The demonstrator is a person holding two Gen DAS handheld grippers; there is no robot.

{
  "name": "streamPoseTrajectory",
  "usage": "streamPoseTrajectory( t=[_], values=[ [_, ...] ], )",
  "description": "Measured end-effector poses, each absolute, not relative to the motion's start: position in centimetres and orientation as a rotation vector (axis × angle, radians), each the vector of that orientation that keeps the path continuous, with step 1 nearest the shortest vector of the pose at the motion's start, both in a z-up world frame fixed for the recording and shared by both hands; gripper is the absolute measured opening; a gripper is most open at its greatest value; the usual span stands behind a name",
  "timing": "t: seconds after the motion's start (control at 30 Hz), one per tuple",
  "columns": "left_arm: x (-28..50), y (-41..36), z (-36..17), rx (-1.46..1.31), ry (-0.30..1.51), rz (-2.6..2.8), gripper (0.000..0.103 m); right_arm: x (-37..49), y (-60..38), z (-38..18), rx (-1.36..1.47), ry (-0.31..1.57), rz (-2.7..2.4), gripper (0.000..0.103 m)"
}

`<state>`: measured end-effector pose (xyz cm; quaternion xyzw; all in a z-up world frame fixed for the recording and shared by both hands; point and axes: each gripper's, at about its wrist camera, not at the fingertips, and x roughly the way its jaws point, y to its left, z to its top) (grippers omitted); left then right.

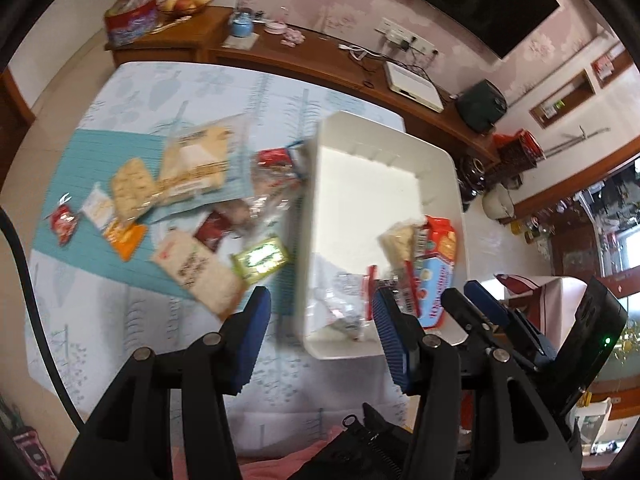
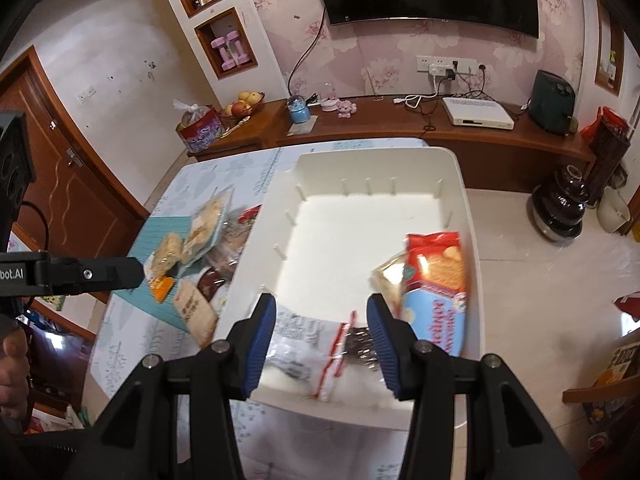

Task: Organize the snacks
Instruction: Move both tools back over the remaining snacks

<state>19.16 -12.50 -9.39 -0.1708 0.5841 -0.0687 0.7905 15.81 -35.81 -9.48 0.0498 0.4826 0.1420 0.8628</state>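
Blue-padded, the right gripper [image 2: 322, 336] hangs spread and empty over the near end of the white bin [image 2: 460, 184], where a clear packet [image 2: 304, 344] and a red-and-blue biscuit bag [image 2: 436, 288] lie. Beside it, the left gripper [image 1: 322, 330] gapes too, loose snacks [image 1: 192, 208] ahead on the teal mat [image 1: 88, 152].

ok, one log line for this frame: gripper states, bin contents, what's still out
left gripper: open | right gripper: open, over white bin | in bin: biscuit pack, clear bag | remaining snacks: on blue mat
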Motion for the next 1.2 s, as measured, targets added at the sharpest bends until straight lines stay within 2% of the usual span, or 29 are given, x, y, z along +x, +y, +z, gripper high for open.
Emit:
streamPoseTrajectory(
  t=[0.47, 0.63, 0.9, 1.2],
  values=[
    [14.4, -2.9, -11.7, -0.347, 1.287, -0.059, 0.052, 13.4, -30.4, -9.6, 0.169, 1.053, 0.313, 0.049],
    [13.3, 0.8, -12.6, -0.337, 1.320, -0.061, 0.052, 12.5, -27.7, -9.9, 0.187, 1.062, 0.288, 0.052],
    [13.4, 7.0, -13.4, -0.282, 1.350, -0.080, 0.055, 11.3, -22.5, -10.4, 0.167, 1.057, 0.229, 0.055],
    [15.5, 12.9, -15.1, -0.190, 1.373, -0.148, 0.057, 10.3, -16.5, -11.1, 0.025, 1.017, 0.213, 0.055]
  ],
)
